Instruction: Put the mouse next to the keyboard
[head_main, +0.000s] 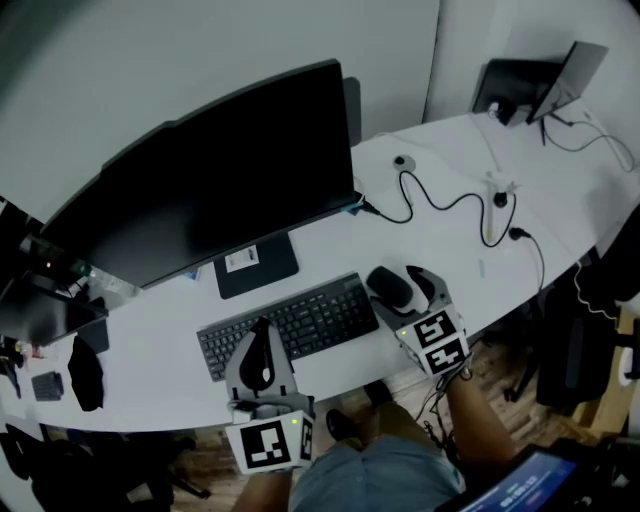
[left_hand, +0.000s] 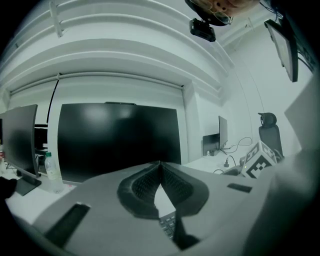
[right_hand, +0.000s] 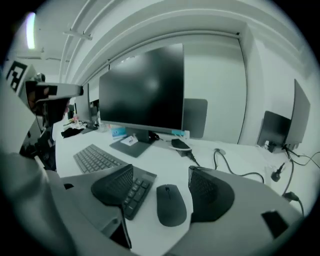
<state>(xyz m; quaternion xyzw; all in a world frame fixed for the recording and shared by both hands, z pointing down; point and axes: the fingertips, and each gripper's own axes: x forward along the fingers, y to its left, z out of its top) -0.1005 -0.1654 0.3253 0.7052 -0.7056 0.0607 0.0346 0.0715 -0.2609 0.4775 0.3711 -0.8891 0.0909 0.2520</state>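
Basically done, it looks like: the mouse (right_hand: 171, 204) lies on the desk (right_hand: 170, 159) between the right gripper's (right_hand: 161, 187) wide-open jaws, just beside the keyboard (right_hand: 97, 159). Only backing away seems left. The left gripper (left_hand: 160, 172) is pinched together on nothing, with keys showing below it.

No legible text anywhere.

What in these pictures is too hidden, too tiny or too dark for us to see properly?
1. Left gripper view: the left gripper blocks most of the keyboard with its own body, so only a few keys show.
2. Head view: the print on the label on the monitor stand is too small to read.
3. Head view: the dark thing at the left end of the desk is too dim to name.
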